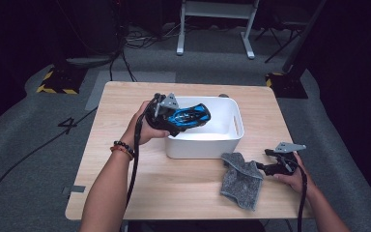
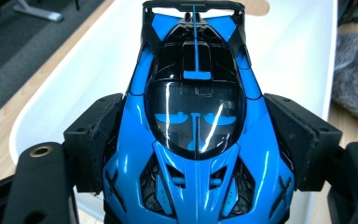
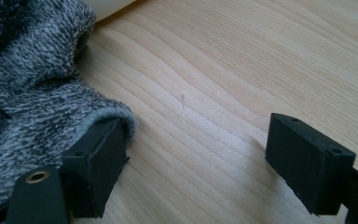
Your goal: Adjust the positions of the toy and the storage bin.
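The left gripper (image 1: pixel 174 116) is clamping a toy car (image 1: pixel 189 116) by its flanks, one black pad pressing against each side of the body, and is holding it in the air above the near left corner of a white bin (image 1: pixel 232 137), which is standing toward the far side of the wooden table (image 1: pixel 174 188). In the left gripper view the toy car (image 2: pixel 196 135) is showing a glossy bright blue shell with a black, dark-tinted canopy over the cockpit, blue markings lying beneath the glass and a thin blue stripe running along the roof to a black wing at the far end. Black vents and X-shaped cutouts are breaking up the blue panels at the near end, and light is glinting off the canopy in streaks. The right gripper (image 1: pixel 265 166) is resting low over the table with its jaws standing apart and nothing between them; in the right gripper view one jaw is touching the rolled edge of a grey, speckled cloth (image 3: pixel 32 84), which is lying crumpled just in front of the bin.
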